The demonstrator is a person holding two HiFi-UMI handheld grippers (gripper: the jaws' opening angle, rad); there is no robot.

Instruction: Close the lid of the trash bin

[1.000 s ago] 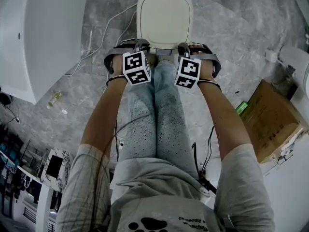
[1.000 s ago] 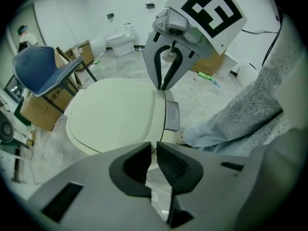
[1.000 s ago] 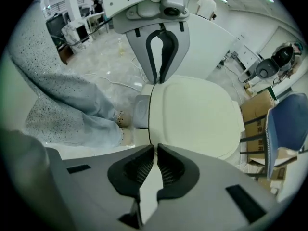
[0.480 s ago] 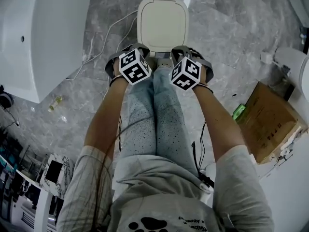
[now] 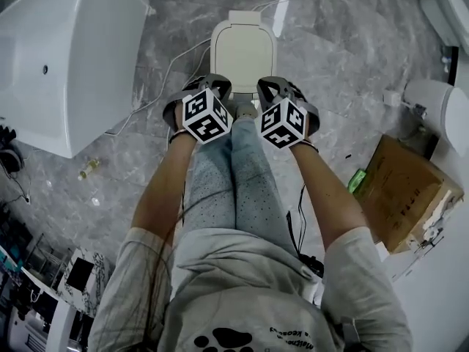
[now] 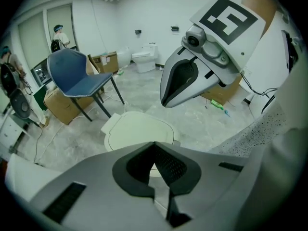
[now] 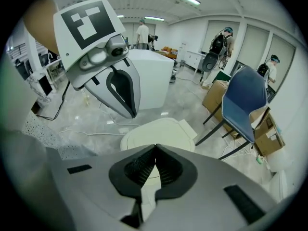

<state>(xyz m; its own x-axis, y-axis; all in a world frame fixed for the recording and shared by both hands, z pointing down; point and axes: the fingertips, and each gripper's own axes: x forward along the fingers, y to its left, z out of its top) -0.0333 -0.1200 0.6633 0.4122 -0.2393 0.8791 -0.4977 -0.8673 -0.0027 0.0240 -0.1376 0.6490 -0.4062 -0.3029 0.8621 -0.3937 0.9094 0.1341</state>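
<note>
**Lid [image 5: 244, 50] flat on bin [image 6: 111, 145], both hand-held grippers empty above it**

Floor [image 5: 344, 57]: grey marble, with cables [image 5: 170, 63] running across it. White tub [image 5: 66, 57] is well off to the left, box [image 5: 410, 189] to the right, chair [image 6: 79, 78] beyond the bin. None is in the way.

Bin stands on the floor just past the person's legs [image 5: 234, 182], dead ahead on the centreline. Its long axis runs straight away from the person. Small tab [image 5: 245, 16] at the far end is likely the hinge side. Lid lies level on the rim in all three views, with no gap I can see.

Left hand-held gripper [image 6: 155, 148]: jaws pressed together, nothing between them. Right hand-held gripper [image 7: 155, 149]: same, together and empty. Both pitch steeply down, side by side, one each side of the centreline. They sit above the bin's near end and apart from it. Neither is nearer; the lid lies ahead of and below both.

Judgement: closing looks done. If seating needs a check, the move is straight down and slightly forward onto the near half of the lid. Either hand works, using the closed tips as a pusher. Risk: an off-centre push could rock the bin.
</note>
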